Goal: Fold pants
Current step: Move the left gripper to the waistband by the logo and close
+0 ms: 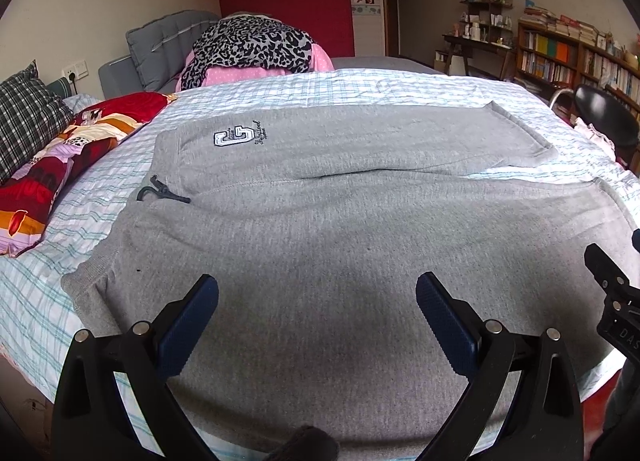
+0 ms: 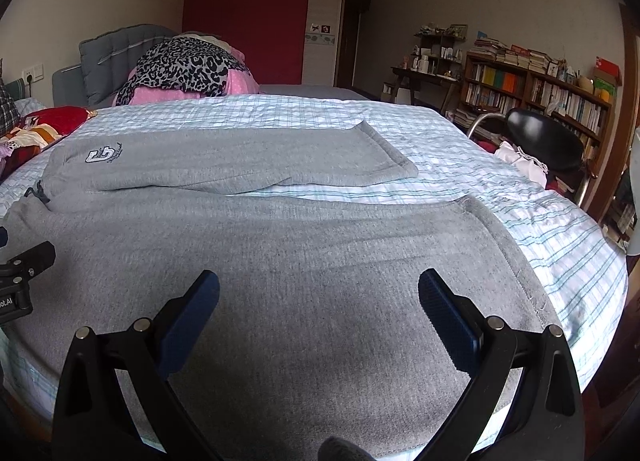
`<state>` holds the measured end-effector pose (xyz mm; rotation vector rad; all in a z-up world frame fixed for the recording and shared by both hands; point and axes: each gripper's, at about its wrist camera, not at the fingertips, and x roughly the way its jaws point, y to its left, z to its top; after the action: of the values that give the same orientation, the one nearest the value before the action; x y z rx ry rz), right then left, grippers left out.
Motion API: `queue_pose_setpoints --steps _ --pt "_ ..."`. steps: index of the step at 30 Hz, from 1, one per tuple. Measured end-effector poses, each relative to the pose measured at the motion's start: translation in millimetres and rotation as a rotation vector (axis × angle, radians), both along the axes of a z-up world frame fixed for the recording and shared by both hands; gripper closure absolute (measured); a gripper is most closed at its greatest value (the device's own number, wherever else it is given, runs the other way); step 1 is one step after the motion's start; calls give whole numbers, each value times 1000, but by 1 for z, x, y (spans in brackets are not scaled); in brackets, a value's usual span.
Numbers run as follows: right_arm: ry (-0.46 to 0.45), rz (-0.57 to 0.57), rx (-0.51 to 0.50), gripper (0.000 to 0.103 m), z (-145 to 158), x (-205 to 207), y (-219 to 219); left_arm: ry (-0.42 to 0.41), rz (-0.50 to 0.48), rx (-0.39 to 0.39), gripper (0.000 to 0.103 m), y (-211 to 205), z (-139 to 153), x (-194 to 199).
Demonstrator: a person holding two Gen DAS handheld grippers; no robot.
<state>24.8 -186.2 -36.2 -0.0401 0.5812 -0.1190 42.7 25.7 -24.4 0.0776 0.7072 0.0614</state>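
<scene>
Grey sweatpants (image 1: pixel 320 229) lie flat across the bed, waistband with a dark drawstring (image 1: pixel 160 191) at the left, both legs running right. A white letter logo (image 1: pixel 233 137) marks the far leg. The pants also fill the right wrist view (image 2: pixel 280 245), with the leg hems at the right (image 2: pixel 492 229). My left gripper (image 1: pixel 317 293) is open and empty, just above the near leg close to the waist end. My right gripper (image 2: pixel 319 293) is open and empty, above the near leg close to its hem. The right gripper's body shows at the left wrist view's right edge (image 1: pixel 612 285).
The bed has a white-and-blue checked sheet (image 1: pixel 340 89). A red patterned quilt (image 1: pixel 60 165) and a plaid pillow (image 1: pixel 24 117) lie at the left. A leopard-print pile on pink cloth (image 1: pixel 252 45) sits by the grey headboard. A black chair (image 2: pixel 548 141) and bookshelves (image 2: pixel 532 89) stand at the right.
</scene>
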Motion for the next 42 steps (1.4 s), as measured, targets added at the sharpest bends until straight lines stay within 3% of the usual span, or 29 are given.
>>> queue_pose_setpoints --steps 7,21,35,42 --pt "21 34 50 3 4 18 -10 -1 25 -3 5 18 8 16" --pt "17 59 -15 3 3 45 -3 -78 52 47 5 42 31 45" --pt "19 29 -57 3 24 99 -26 -101 114 118 5 79 52 98" --pt "27 52 -113 3 30 133 -24 -39 92 50 5 103 56 139"
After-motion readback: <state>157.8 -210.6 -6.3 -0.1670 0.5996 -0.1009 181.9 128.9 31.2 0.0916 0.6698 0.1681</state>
